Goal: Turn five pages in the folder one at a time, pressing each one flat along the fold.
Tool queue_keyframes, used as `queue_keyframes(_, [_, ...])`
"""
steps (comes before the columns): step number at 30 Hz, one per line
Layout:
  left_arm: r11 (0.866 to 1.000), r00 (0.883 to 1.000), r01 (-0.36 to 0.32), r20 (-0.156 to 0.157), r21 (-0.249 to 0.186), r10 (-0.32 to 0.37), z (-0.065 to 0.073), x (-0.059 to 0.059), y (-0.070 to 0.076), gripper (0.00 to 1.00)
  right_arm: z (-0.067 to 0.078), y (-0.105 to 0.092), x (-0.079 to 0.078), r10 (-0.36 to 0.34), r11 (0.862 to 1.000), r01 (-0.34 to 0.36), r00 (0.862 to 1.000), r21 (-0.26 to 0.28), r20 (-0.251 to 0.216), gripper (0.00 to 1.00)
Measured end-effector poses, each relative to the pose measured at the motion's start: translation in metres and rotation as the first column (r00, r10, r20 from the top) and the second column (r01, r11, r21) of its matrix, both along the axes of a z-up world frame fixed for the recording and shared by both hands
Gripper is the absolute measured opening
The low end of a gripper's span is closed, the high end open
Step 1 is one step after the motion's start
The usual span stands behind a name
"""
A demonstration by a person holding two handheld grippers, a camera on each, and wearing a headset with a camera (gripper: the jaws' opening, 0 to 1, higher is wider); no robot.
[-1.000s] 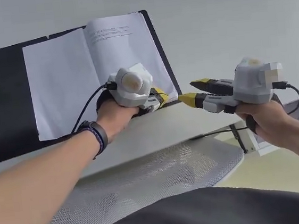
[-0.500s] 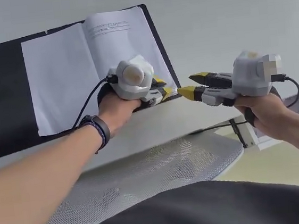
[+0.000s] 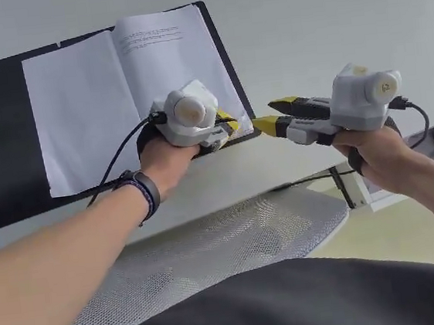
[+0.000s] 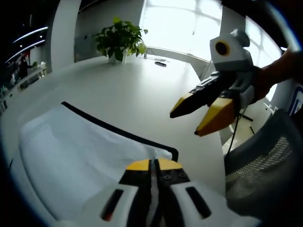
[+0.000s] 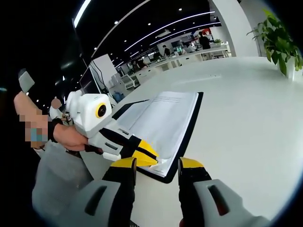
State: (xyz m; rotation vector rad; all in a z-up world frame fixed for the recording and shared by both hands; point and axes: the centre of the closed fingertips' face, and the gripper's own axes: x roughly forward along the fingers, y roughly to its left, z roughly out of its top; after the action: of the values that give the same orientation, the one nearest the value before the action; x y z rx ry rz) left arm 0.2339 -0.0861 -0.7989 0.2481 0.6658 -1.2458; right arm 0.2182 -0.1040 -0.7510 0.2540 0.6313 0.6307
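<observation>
One black folder (image 3: 1, 138) is seen lying open on the white table (image 3: 327, 27), near its front edge. Two white sheets are spread in it: a blank left page (image 3: 80, 115) and a right page (image 3: 172, 66) with a few lines of print at its top.

Two grippers are held over the table's near edge. The left gripper (image 3: 232, 123) is placed at the lower right corner of the right page. Its yellow-tipped jaws are brought together, with only a thin seam between them in the left gripper view. Whether the paper's edge is caught there cannot be told.

The right gripper (image 3: 270, 116) is held just beside the folder's lower right corner and points toward the left gripper. Its two jaws are spread apart, and nothing is gripped between them.

One potted plant (image 4: 120, 40) is seen at the far end of the table. One mesh chair (image 3: 211, 256) is seen below the table's edge.
</observation>
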Motion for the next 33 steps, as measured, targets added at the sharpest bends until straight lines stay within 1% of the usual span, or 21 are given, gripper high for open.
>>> queue_keyframes(2, [1.0, 0.999, 0.025, 0.038, 0.019, -0.026, -0.002, -0.002, -0.001, 0.0, -0.002, 0.001, -0.001, 0.002, 1.0, -0.002, 1.0, -0.001, -0.004, 0.33])
queue_keyframes(3, [0.999, 0.998, 0.028, 0.051, 0.02, -0.03, -0.002, -0.003, -0.001, 0.0, -0.003, 0.003, -0.002, 0.008, 1.0, -0.008, 1.0, 0.003, -0.01, 0.33])
queue_keyframes(7, [1.0, 0.999, -0.002, 0.034, 0.016, 0.001, -0.001, -0.002, 0.0, 0.0, -0.008, 0.009, -0.001, 0.026, 1.0, -0.026, 0.999, -0.002, -0.027, 0.31])
queue_keyframes(9, [1.0, 0.999, -0.012, 0.048, 0.011, 0.011, 0.002, -0.001, 0.001, 0.0, -0.007, 0.012, 0.003, 0.018, 1.0, -0.017, 0.999, 0.014, -0.035, 0.28])
queue_keyframes(10, [1.0, 0.999, -0.014, 0.047, 0.01, 0.014, 0.002, -0.001, 0.001, 0.0, -0.008, 0.013, 0.005, 0.016, 1.0, -0.015, 0.999, 0.027, -0.048, 0.28])
queue_keyframes(11, [1.0, 0.999, -0.016, 0.044, 0.005, 0.016, 0.003, -0.002, 0.0, 0.0, -0.008, 0.014, 0.006, 0.017, 0.999, -0.016, 0.999, 0.03, -0.051, 0.28])
queue_keyframes(12, [1.0, 0.999, -0.013, 0.031, 0.005, 0.013, 0.002, -0.004, 0.0, 0.0, -0.008, 0.016, 0.008, 0.02, 0.999, -0.018, 0.998, 0.029, -0.051, 0.28])
queue_keyframes(14, [1.0, 1.0, -0.013, 0.023, 0.003, 0.012, 0.001, -0.004, 0.0, 0.0, -0.01, 0.016, 0.009, 0.024, 0.999, -0.023, 0.998, 0.023, -0.057, 0.26])
queue_keyframes(19, [1.0, 1.0, -0.006, 0.021, 0.007, 0.006, 0.002, -0.005, 0.0, 0.0, -0.018, 0.014, 0.008, 0.016, 0.999, -0.013, 0.996, 0.036, -0.088, 0.24])
queue_keyframes(20, [1.0, 1.0, -0.005, 0.023, 0.005, 0.005, 0.004, -0.006, 0.0, 0.0, -0.018, 0.014, 0.007, 0.016, 0.999, -0.013, 0.996, 0.035, -0.089, 0.24])
queue_keyframes(21, [1.0, 1.0, -0.009, 0.011, -0.005, 0.009, 0.006, -0.007, -0.001, 0.0, -0.018, 0.014, 0.007, 0.017, 0.999, -0.014, 0.996, 0.033, -0.09, 0.23])
queue_keyframes(23, [1.0, 1.0, -0.002, 0.005, -0.024, 0.002, 0.009, -0.012, -0.001, 0.0, -0.017, 0.015, 0.006, 0.021, 0.999, -0.018, 0.996, 0.035, -0.089, 0.24])
queue_keyframes(25, [0.999, 0.999, 0.022, 0.041, -0.036, -0.021, 0.013, -0.013, 0.0, 0.0, -0.016, 0.014, 0.005, 0.02, 0.999, -0.017, 0.996, 0.036, -0.084, 0.24])
queue_keyframes(26, [0.999, 0.998, 0.032, 0.048, -0.039, -0.03, 0.015, -0.013, 0.003, 0.0, -0.016, 0.012, 0.005, 0.015, 0.999, -0.012, 0.996, 0.04, -0.084, 0.24])
queue_keyframes(27, [0.998, 0.998, 0.033, 0.061, -0.047, -0.03, 0.017, -0.008, 0.004, 0.0, -0.016, 0.01, 0.004, 0.01, 0.999, -0.006, 0.996, 0.042, -0.085, 0.24])
queue_keyframes(28, [0.998, 0.996, 0.028, 0.087, -0.055, -0.023, 0.021, -0.004, 0.004, 0.0, -0.015, 0.008, 0.004, 0.003, 0.999, 0.001, 0.997, 0.042, -0.082, 0.23])
queue_keyframes(29, [0.998, 0.995, 0.013, 0.101, -0.067, -0.007, 0.025, 0.0, 0.004, 0.01, -0.015, 0.008, 0.005, 0.001, 0.999, 0.003, 0.997, 0.042, -0.081, 0.23])
queue_keyframes(30, [0.996, 0.996, -0.013, 0.088, -0.086, 0.021, 0.028, 0.004, 0.003, 0.06, -0.014, 0.007, 0.005, -0.006, 0.999, 0.009, 0.997, 0.045, -0.078, 0.23])
queue_keyframes(31, [0.995, 0.996, -0.043, 0.079, -0.084, 0.05, 0.027, 0.009, 0.003, 0.13, -0.013, 0.006, 0.005, -0.007, 0.999, 0.01, 0.997, 0.042, -0.075, 0.23])
queue_keyframes(32, [0.995, 0.996, -0.058, 0.069, -0.079, 0.064, 0.025, 0.012, 0.004, 0.17, -0.012, 0.005, 0.005, -0.009, 0.999, 0.011, 0.998, 0.037, -0.068, 0.24])
queue_keyframes(33, [0.994, 0.995, -0.073, 0.063, -0.075, 0.078, 0.019, 0.019, 0.003, 0.19, -0.011, 0.005, 0.005, -0.011, 0.999, 0.013, 0.998, 0.036, -0.064, 0.24])
